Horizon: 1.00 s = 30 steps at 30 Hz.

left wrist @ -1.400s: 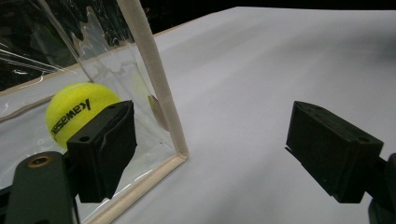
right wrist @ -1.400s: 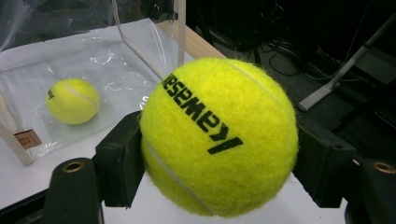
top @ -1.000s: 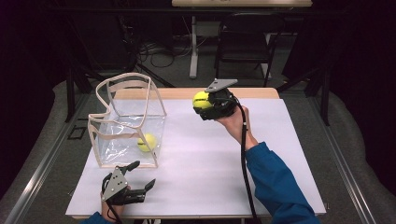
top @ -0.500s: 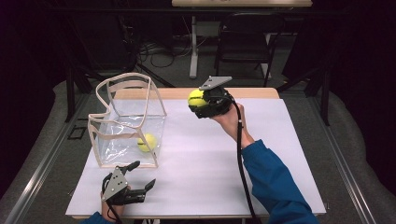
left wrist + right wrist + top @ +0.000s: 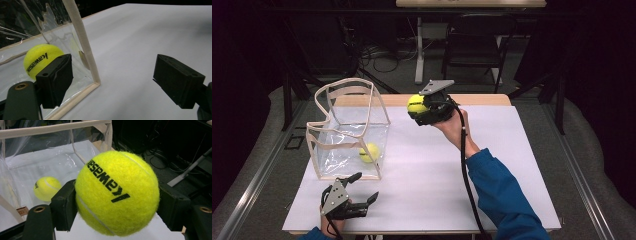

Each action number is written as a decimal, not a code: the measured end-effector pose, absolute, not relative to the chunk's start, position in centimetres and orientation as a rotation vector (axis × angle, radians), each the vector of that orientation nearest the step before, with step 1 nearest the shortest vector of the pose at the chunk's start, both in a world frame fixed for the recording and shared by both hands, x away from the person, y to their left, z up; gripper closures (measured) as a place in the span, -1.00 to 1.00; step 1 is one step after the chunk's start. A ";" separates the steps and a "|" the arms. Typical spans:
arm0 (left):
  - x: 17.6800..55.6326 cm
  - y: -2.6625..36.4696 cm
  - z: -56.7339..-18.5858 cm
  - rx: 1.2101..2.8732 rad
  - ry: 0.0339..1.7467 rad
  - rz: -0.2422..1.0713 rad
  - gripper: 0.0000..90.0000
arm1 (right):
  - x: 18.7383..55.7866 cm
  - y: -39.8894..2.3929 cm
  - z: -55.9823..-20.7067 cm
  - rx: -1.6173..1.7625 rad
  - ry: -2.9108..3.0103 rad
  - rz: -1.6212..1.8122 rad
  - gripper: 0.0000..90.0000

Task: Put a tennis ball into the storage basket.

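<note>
High view first: right gripper (image 5: pixel 418 106) is held up over the far part of the white table (image 5: pixel 512 165), jaws clamped on a yellow tennis ball (image 5: pixel 416 103), just to the right of the clear bag (image 5: pixel 349 130) with cream trim. Compared with a second ago, that gripper and its ball have shifted a little leftward, closer to the bag's open top; grip unchanged. Second ball (image 5: pixel 369 152) lies inside the bag near its front right corner, same spot as before. Left gripper (image 5: pixel 362 189) rests low at the near edge of the table, just in front of the bag, jaws spread with nothing between them, same place as earlier. Left gripper view: jaws stand wide apart over bare table, the bag's corner trim (image 5: pixel 82 42) rising by the left jaw, the second ball (image 5: pixel 40 60) seen through the plastic behind that jaw. Right gripper view: the held ball (image 5: pixel 117 192) sits squeezed between both jaws, black lettering on it; beyond it the bag's rim (image 5: pixel 55 128) and the second ball (image 5: pixel 47 188) on the bag floor.
</note>
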<state>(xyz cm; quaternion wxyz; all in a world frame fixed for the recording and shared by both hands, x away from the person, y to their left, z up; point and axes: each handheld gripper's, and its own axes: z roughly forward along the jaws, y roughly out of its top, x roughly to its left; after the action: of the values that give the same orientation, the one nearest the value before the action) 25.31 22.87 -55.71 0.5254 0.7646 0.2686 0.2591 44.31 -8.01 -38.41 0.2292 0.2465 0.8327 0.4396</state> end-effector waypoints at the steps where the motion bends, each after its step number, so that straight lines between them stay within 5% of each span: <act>1: 25.3 22.9 -55.7 1.829 0.643 0.619 -0.64 | 44.3 -7.9 -38.4 0.673 2.295 1.209 -0.41; 30: 25.3 22.9 -55.7 1.835 0.635 0.619 -0.64 | 44.4 -5.5 -37.3 0.621 2.314 1.211 -0.41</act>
<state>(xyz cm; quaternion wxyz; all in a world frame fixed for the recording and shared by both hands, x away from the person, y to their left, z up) 25.29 22.92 -55.67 0.5243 0.7666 0.2654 0.2587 44.44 -5.53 -37.34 0.2265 0.2252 0.8395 0.4395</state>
